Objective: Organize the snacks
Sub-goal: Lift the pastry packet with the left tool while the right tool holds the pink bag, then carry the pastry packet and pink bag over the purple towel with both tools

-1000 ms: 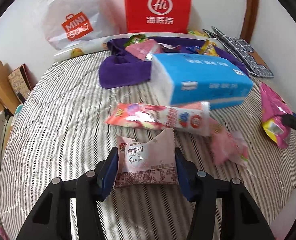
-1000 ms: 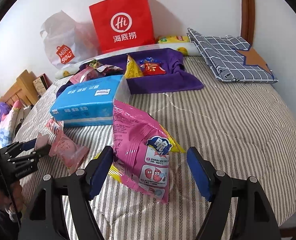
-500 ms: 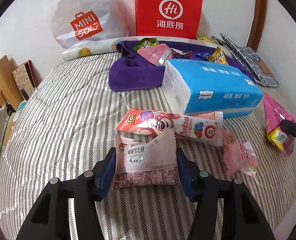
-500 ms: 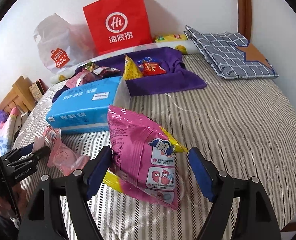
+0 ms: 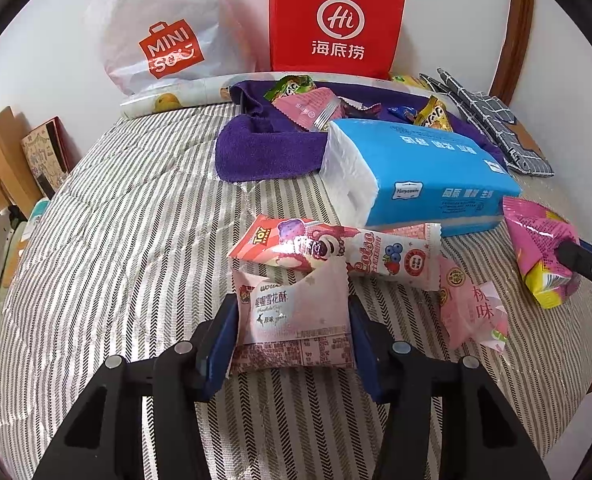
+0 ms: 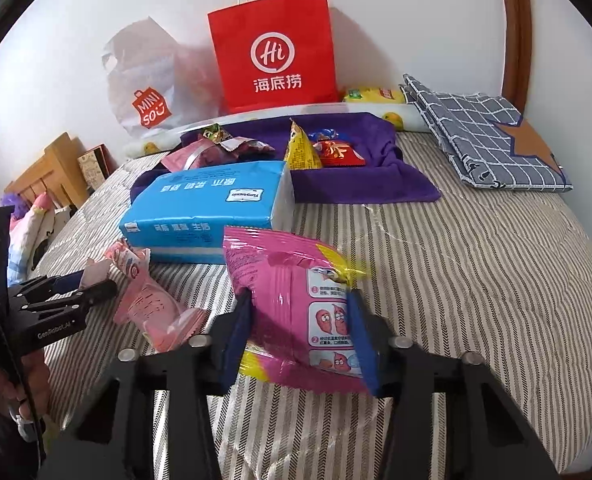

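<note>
Left gripper (image 5: pixel 291 320): both blue pads pressed on the sides of one pale pink snowflake-pastry packet (image 5: pixel 293 316), clamped as it was a second ago. Right gripper (image 6: pixel 300 328): fingers, wide apart half a second ago, now clenched on one magenta chip bag (image 6: pixel 296 300), which has turned its panel of drawings toward the lens.

Two loose snacks lie just beyond the left gripper: one long Toy Story wafer pack (image 5: pixel 336 252), touching the packet's top edge, and one pink peach-flavour sachet (image 5: pixel 472 316) beside it. One blue tissue pack (image 5: pixel 420 176) sits behind them, overlapping one purple towel (image 5: pixel 263 152) that carries several small snacks. Two bags stand at the wall: one red paper bag (image 5: pixel 336 20) and one white Miniso bag (image 5: pixel 163 36). Bare striped bedcover (image 6: pixel 476 260) lies open to the right of the chip bag, up to the bed's rounded edge.
</note>
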`<state>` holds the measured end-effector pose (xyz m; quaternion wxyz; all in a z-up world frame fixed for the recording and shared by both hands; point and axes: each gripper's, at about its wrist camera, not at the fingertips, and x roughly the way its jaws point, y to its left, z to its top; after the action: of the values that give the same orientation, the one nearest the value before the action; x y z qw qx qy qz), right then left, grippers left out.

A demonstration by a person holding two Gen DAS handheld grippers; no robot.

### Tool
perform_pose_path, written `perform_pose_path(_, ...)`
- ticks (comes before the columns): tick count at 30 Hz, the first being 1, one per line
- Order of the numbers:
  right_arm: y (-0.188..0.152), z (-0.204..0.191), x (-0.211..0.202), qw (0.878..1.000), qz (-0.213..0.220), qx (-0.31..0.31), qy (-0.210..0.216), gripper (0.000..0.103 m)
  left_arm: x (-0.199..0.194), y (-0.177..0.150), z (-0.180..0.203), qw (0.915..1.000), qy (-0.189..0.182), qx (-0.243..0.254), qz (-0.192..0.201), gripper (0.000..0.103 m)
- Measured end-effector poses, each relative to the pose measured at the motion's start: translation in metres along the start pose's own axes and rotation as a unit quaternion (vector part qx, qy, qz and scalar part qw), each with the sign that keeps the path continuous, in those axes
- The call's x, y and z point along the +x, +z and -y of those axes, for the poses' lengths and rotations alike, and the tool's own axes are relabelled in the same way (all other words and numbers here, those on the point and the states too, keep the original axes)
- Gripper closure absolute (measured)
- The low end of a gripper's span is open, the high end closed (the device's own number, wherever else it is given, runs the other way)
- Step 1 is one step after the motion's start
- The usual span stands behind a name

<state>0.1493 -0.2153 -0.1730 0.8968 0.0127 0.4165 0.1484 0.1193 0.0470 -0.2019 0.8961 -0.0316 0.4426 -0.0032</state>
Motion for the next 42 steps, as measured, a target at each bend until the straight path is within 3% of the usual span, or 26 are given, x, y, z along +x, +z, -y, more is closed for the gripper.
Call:
perform_pose_path(4,-0.001,0.003,0.001,1.000,-0.010,0.009,0.001,0.057,0.000,0.000,-0.001,1.0000,-0.004,0.001,-0.002,0.053)
perform_pose_path(6,0.000,0.006,0.004,1.000,-0.011,0.016,0.001,0.047,0.001,0.000,0.001,1.0000,-0.002,0.005,-0.003,0.053)
perform_pose_path(9,-0.001,0.010,0.016,0.999,-0.018,0.028,0.015,0.043,0.001,-0.001,0.002,1.0000,0.000,0.009,-0.003,0.053)
perform_pose_path(15,-0.002,0.002,0.014,1.000,-0.002,0.007,0.018,0.057,-0.002,0.000,-0.002,0.9999,-0.014,-0.004,0.001,0.054)
perform_pose_path(27,0.005,0.000,-0.029,0.999,0.035,0.006,0.016,0.057,-0.027,-0.003,0.001,0.9996,-0.023,-0.011,0.010,0.064)
perform_pose_path(42,0.011,-0.011,-0.060,0.998,0.051,0.004,0.020,0.057,-0.069,0.011,0.014,0.9964,-0.077,-0.020,0.030,0.065)
